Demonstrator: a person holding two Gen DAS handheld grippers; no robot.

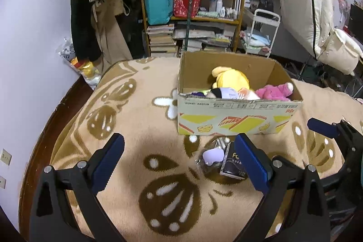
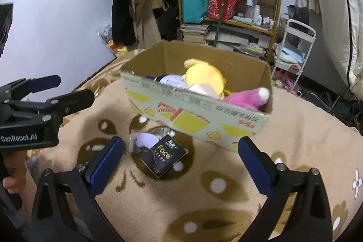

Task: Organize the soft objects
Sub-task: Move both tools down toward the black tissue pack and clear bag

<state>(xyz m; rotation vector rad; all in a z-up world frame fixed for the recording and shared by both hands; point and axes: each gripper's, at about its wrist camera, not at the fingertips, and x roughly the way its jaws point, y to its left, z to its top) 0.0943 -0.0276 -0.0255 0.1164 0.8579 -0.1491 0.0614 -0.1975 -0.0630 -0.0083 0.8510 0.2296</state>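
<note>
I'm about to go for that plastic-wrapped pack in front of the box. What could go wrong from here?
1. The clear wrapped pack looks glossy; open jaws closing on loose film may slip or pinch only wrapping.
2. It lies close to the cardboard box, so the right gripper could nudge the box.
3. The left gripper hangs close by; the two could collide.

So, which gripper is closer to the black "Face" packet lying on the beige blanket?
Probably right. The right gripper frames the black packet between its open fingers; the left gripper has it behind its right finger.
</note>
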